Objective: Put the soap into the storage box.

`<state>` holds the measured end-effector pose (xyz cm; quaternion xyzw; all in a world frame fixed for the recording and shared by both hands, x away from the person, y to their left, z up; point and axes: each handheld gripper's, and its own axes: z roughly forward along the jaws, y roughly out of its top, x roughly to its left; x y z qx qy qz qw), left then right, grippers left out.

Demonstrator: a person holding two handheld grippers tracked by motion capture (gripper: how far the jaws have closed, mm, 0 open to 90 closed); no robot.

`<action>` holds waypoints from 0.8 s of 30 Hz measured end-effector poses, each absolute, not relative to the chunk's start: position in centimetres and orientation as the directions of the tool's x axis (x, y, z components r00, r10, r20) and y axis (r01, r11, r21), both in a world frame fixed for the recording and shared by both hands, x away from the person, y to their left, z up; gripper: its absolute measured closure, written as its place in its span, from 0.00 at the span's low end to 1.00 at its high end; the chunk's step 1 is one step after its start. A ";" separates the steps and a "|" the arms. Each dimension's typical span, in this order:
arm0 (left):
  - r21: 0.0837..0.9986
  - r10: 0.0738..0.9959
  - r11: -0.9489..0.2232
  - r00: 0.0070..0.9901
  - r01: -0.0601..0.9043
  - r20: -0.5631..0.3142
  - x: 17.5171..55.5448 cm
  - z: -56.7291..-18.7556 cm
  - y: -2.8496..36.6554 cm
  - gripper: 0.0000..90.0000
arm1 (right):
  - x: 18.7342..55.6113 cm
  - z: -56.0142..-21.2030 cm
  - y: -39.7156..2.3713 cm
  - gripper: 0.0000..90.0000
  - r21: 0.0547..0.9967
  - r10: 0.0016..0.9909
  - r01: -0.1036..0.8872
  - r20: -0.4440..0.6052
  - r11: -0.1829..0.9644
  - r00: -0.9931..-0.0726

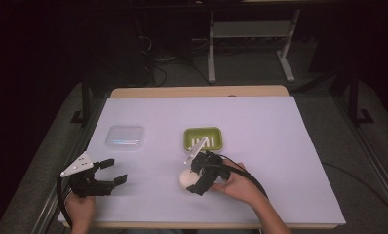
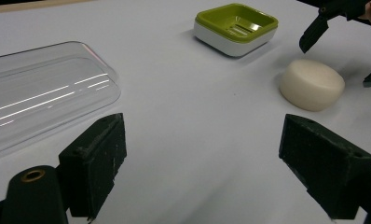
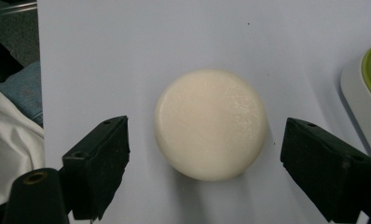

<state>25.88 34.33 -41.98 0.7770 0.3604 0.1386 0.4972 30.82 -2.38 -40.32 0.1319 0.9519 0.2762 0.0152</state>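
Right gripper (image 3: 206, 163) hangs over the round soap bar (image 3: 210, 123), jaws spread wide, one on each side, neither touching. Soap lies flat on the white table (image 1: 260, 146), just in front of the green soap dish (image 1: 203, 138). Left gripper (image 1: 115, 171) rests well apart at the table's left, jaws released, holding nothing, near the clear lid (image 1: 126, 137).

Risks, as judged:
- Soap looks smooth and rounded; an off-centre squeeze could squirt it sideways.
- Closing too high on the curved edge may let it pop out.
- Hard clenching could dent the bar.
- Dish sits near; a skidding bar could knock it.
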 end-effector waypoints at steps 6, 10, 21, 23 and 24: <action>0.873 0.698 -0.246 0.702 0.422 -0.143 25.9 -42.0 34.3 0.16 | 30.8 -40.9 -2.0 0.16 0.527 0.261 0.245 0.045 0.814 -0.964; 0.872 0.697 -0.245 0.702 0.423 -0.144 25.9 -42.0 34.3 0.16 | 30.9 -41.1 -1.9 0.16 0.526 0.266 0.247 0.042 0.814 -0.963; 0.872 0.698 -0.245 0.702 0.423 -0.144 25.9 -42.0 34.3 0.16 | 31.0 -41.6 -1.5 0.16 0.522 0.270 0.253 0.044 0.815 -0.962; 0.873 0.698 -0.244 0.702 0.422 -0.144 25.9 -42.0 34.3 0.16 | 31.0 -41.7 -1.5 0.16 0.522 0.271 0.252 0.041 0.815 -0.962; 0.873 0.698 -0.244 0.702 0.422 -0.144 25.9 -42.0 34.3 0.16 | 31.1 -41.8 -1.4 0.16 0.525 0.271 0.253 0.043 0.813 -0.962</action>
